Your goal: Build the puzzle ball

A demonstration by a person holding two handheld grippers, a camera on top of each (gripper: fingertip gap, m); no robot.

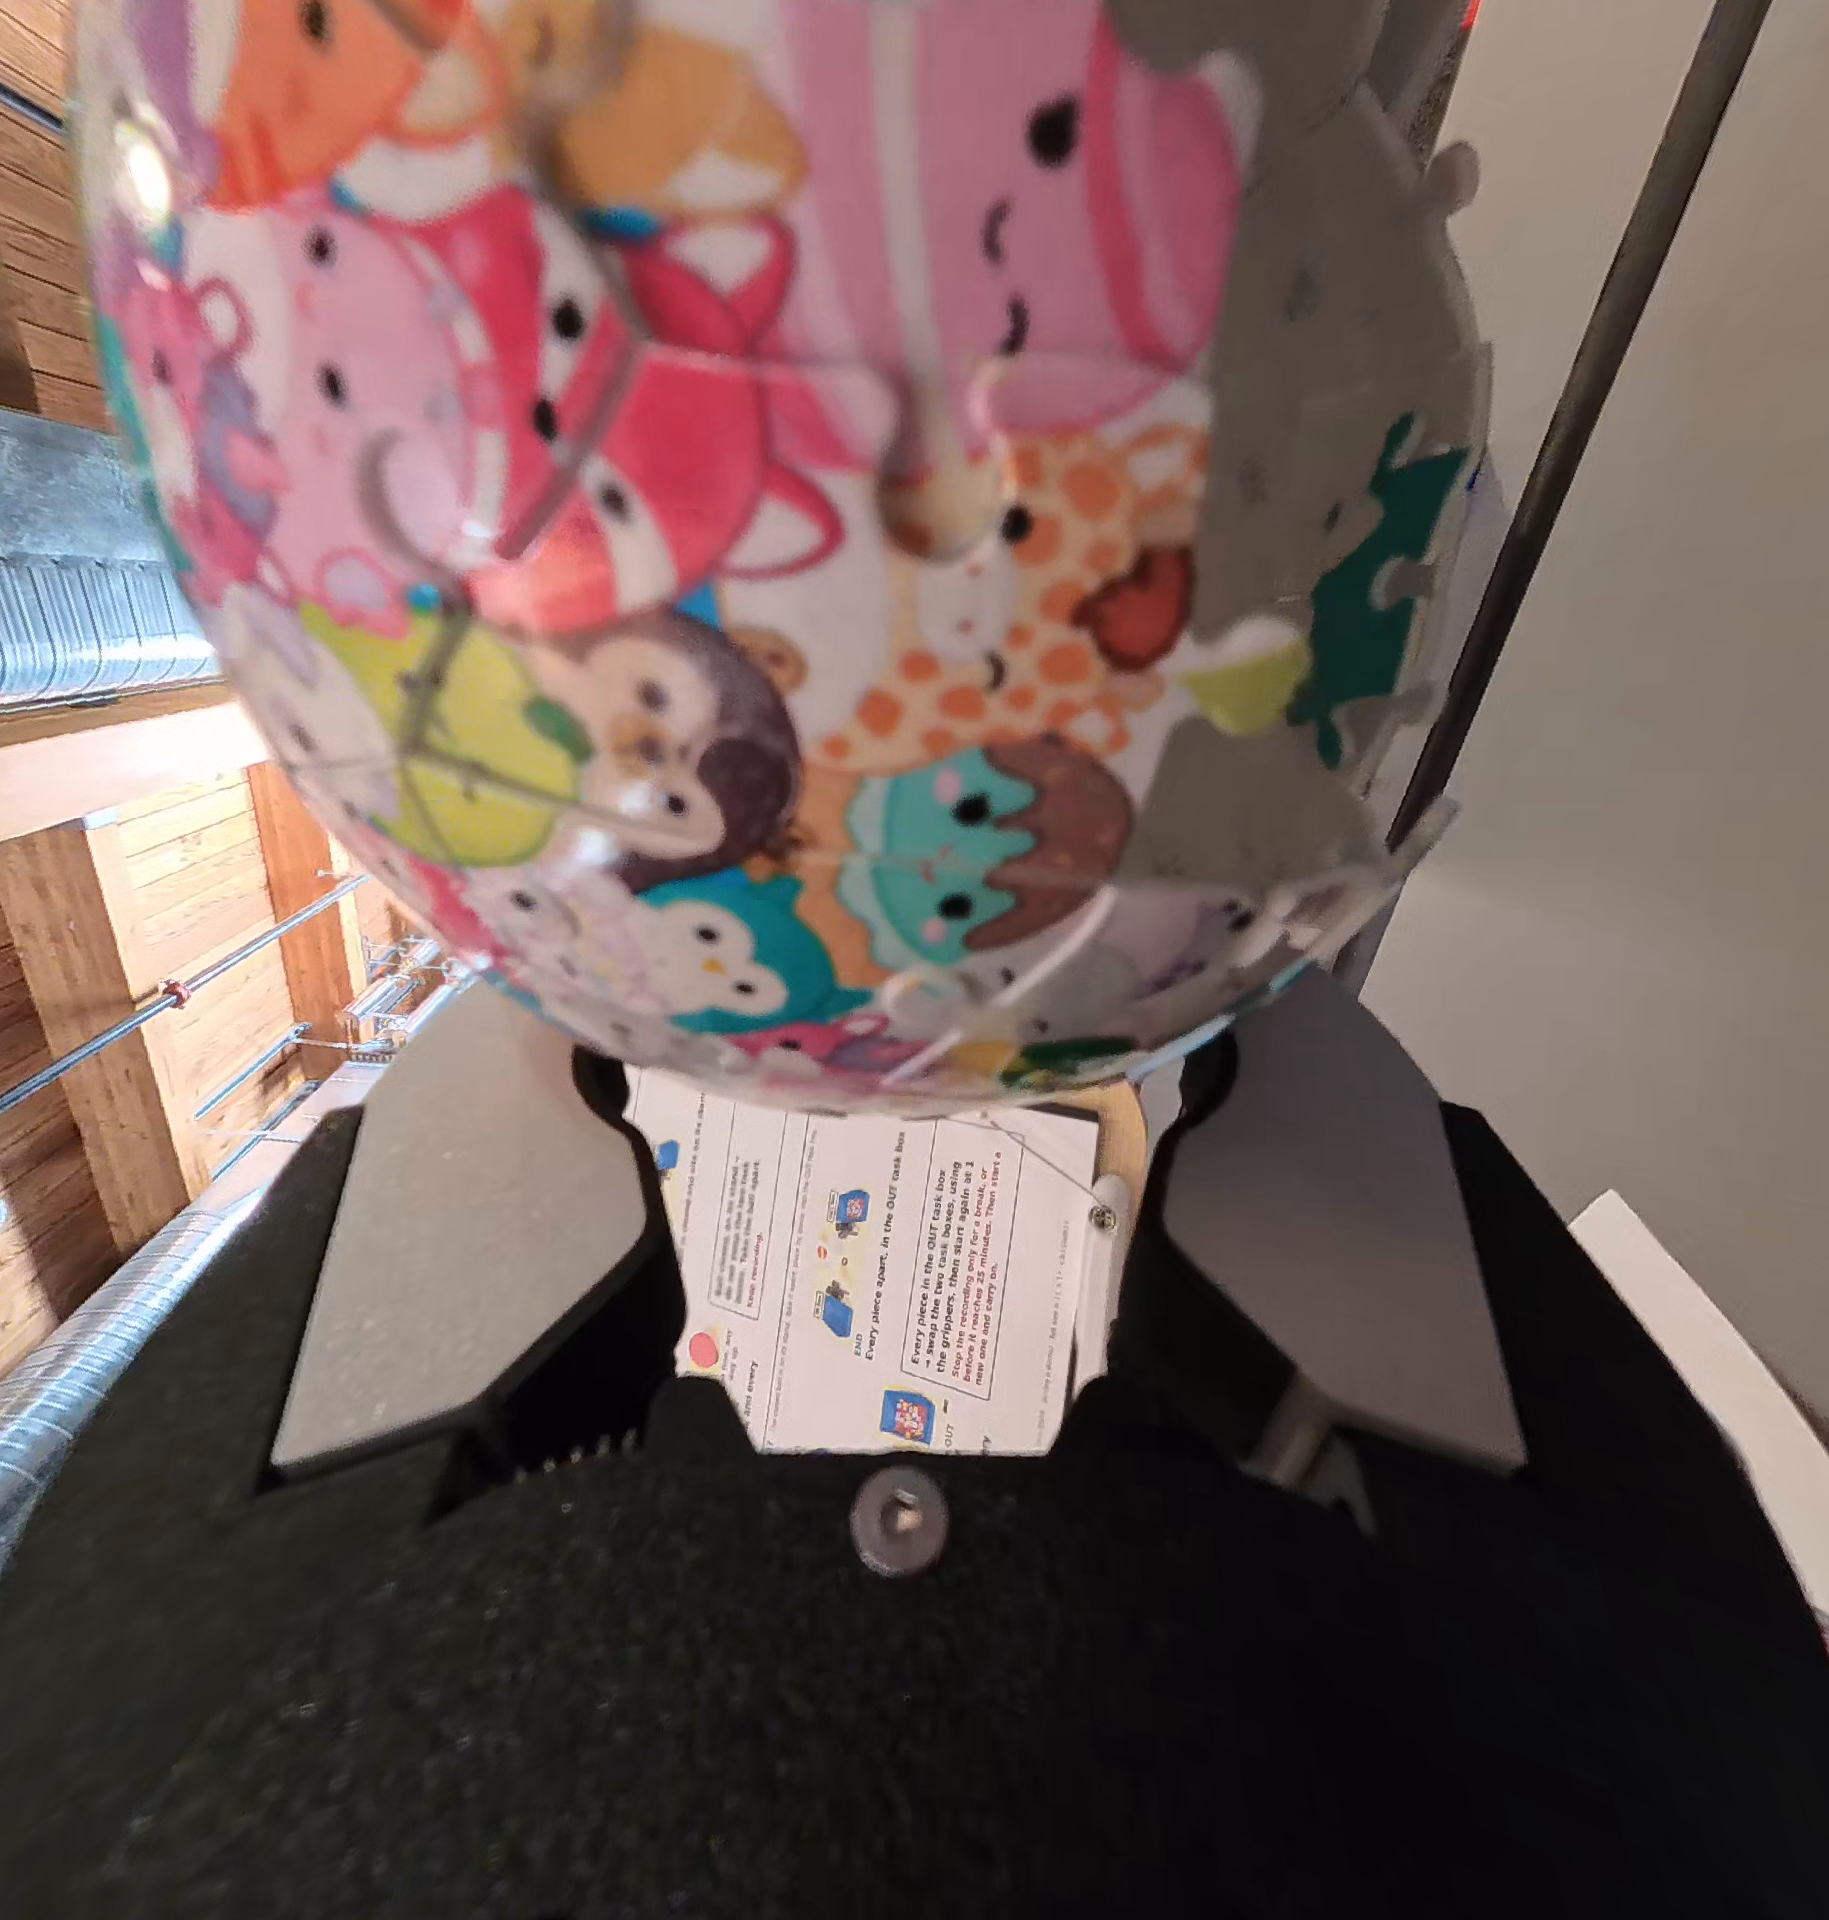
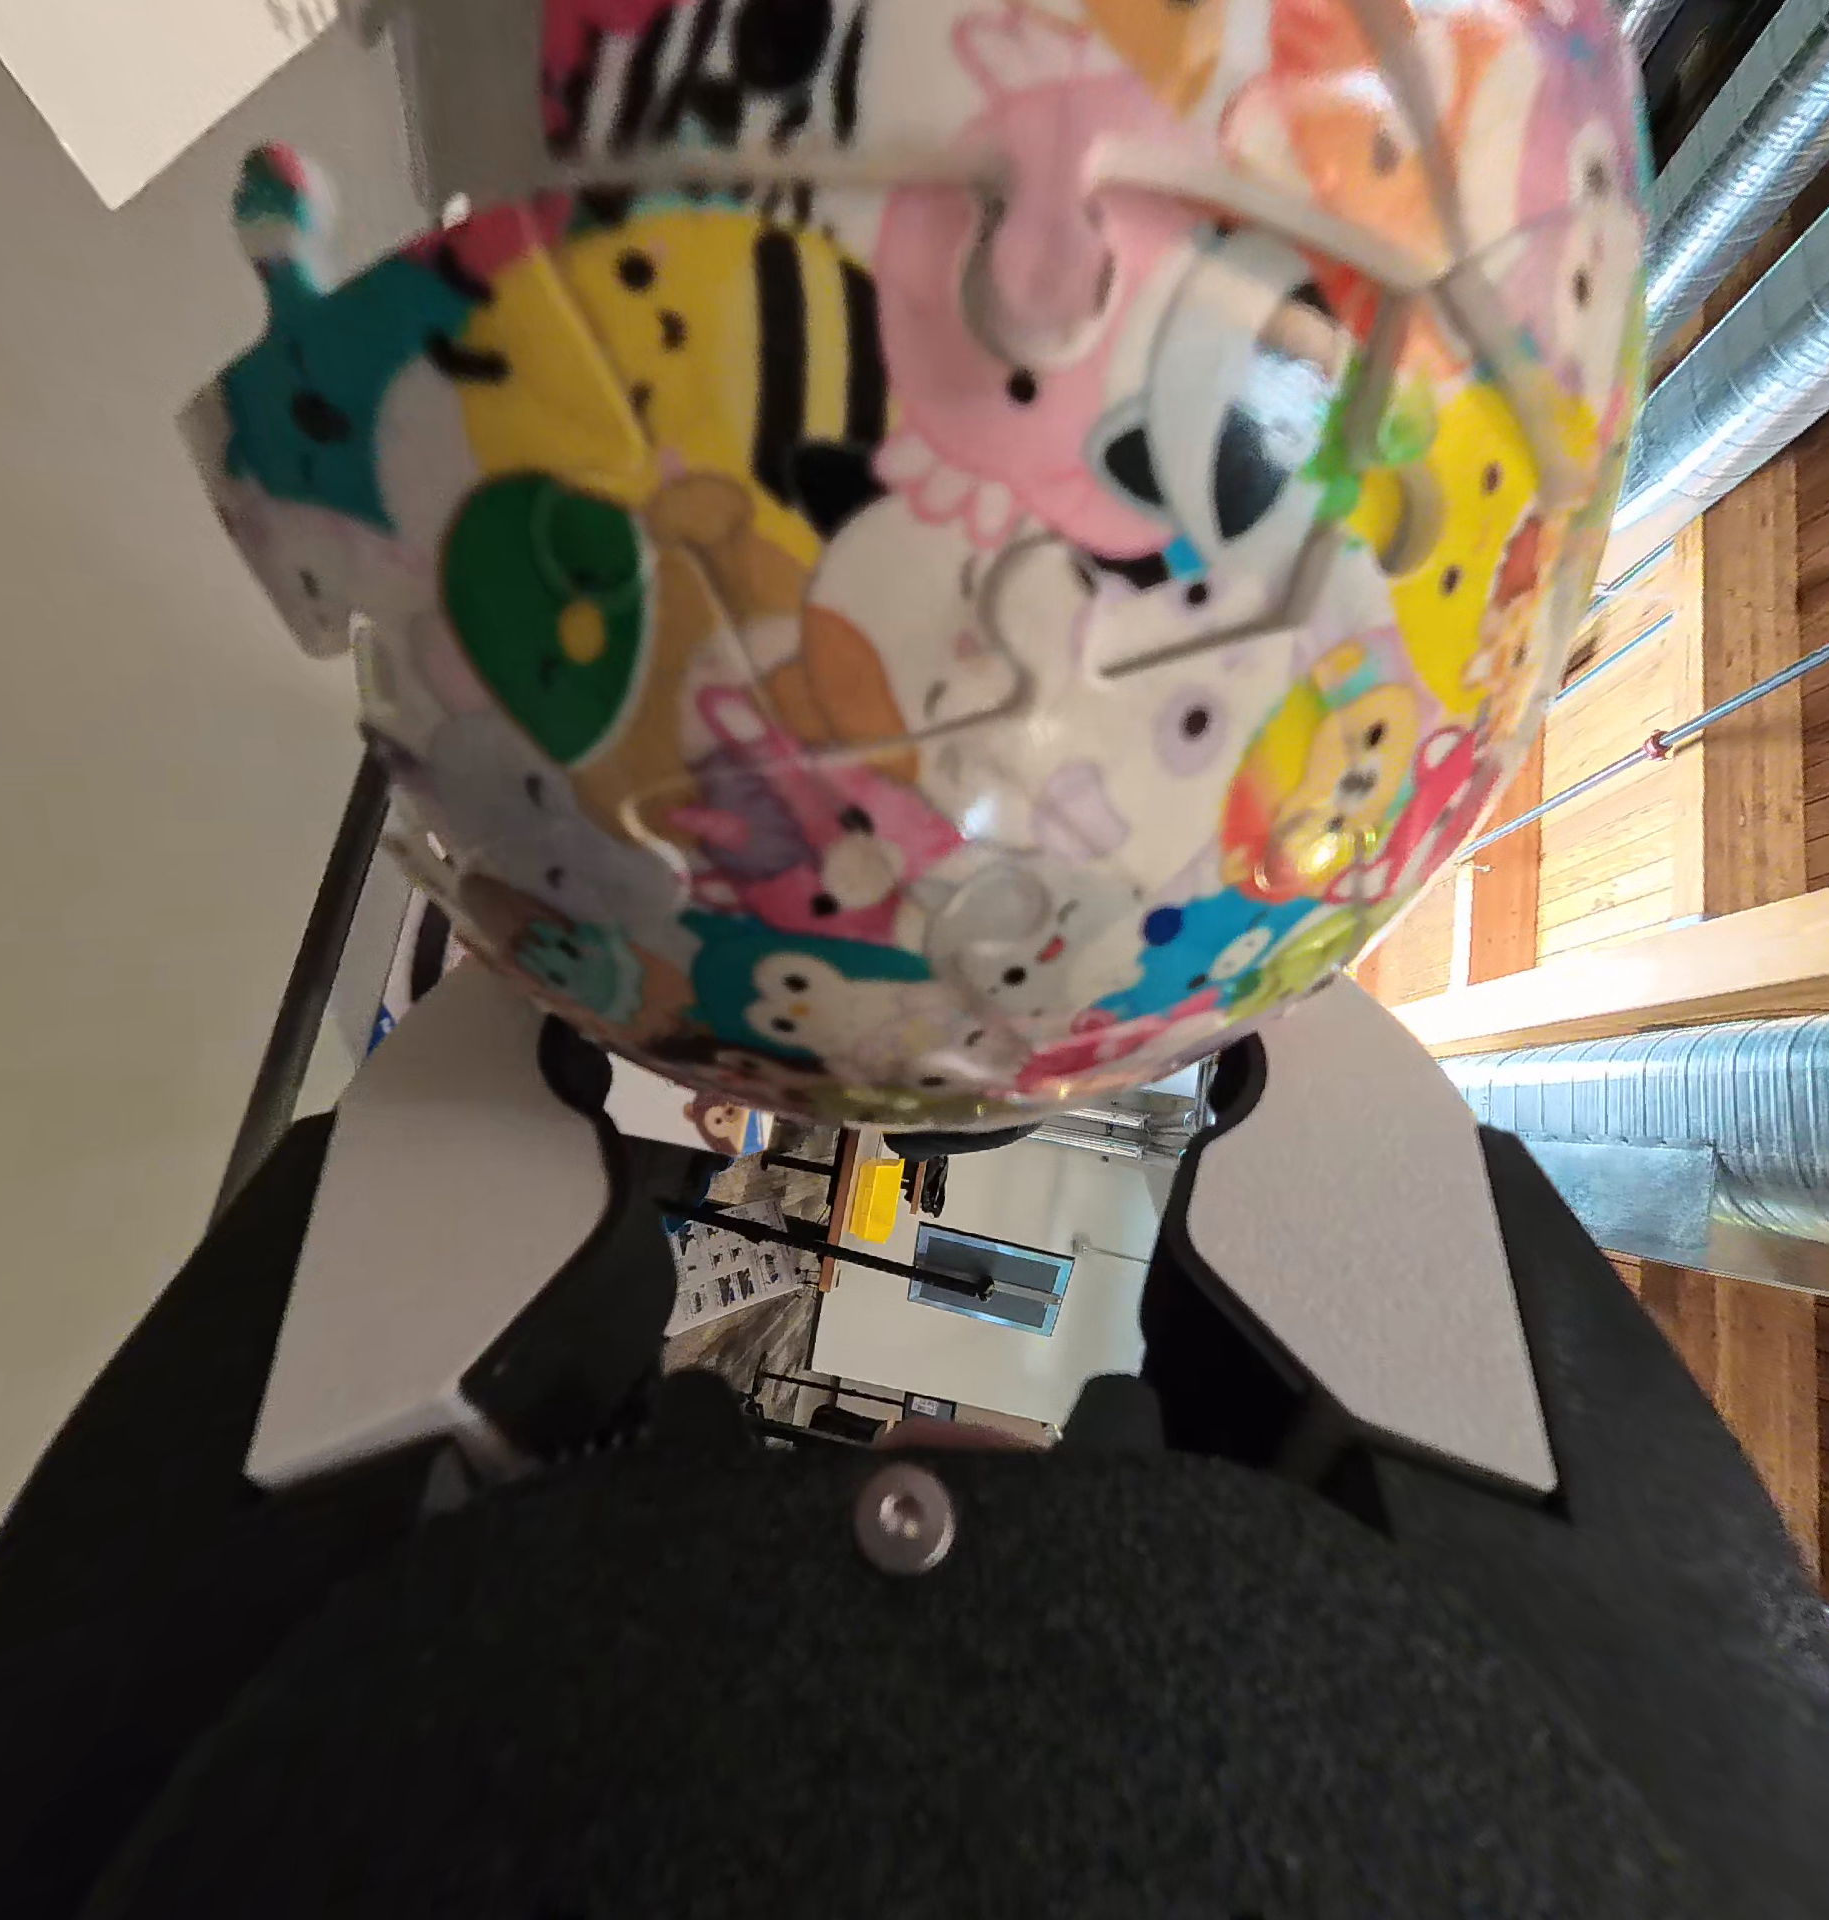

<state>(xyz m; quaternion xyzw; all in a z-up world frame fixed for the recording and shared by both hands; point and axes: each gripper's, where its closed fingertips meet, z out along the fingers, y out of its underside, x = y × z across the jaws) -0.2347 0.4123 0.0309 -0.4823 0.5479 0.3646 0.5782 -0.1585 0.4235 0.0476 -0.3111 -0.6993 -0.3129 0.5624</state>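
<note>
1. Since the puzzle ball (image 1: 744, 499) fills the upper half of both wrist views, I take it first: a nearly whole sphere printed with bright plush-toy faces, resting straight ahead of each set of fingers, with no long axis to speak of.
2. Behind it in the left wrist view I see a plain pale wall (image 1: 1668, 623), a dark rod (image 1: 1575, 416) slanting past the ball's right side, and timber and silver ducting on the left.
3. My left gripper (image 1: 905, 1081) has its jaws spread wide, the pale finger plates standing either side of the ball's near curve; I cannot tell whether they actually touch it.
4. My right gripper (image 2: 899, 1070) is likewise spread, cradling the same ball (image 2: 993, 582) from the other side, the ball's near curve between the finger bases. Contact is again unclear.
5. A printed instruction sheet (image 1: 879, 1268) shows between the left jaws, beyond the ball.
6. What the next move turns on: an open gap in the shell, its grey inside (image 1: 1305, 364) visible, lies at the right edge in the left view. In the right view the ragged knobbed edge (image 2: 297, 343) of that area sits at the upper left.
7. I judge the build close to done, with only a few pieces missing; neither gripper holds a loose piece now.
</note>
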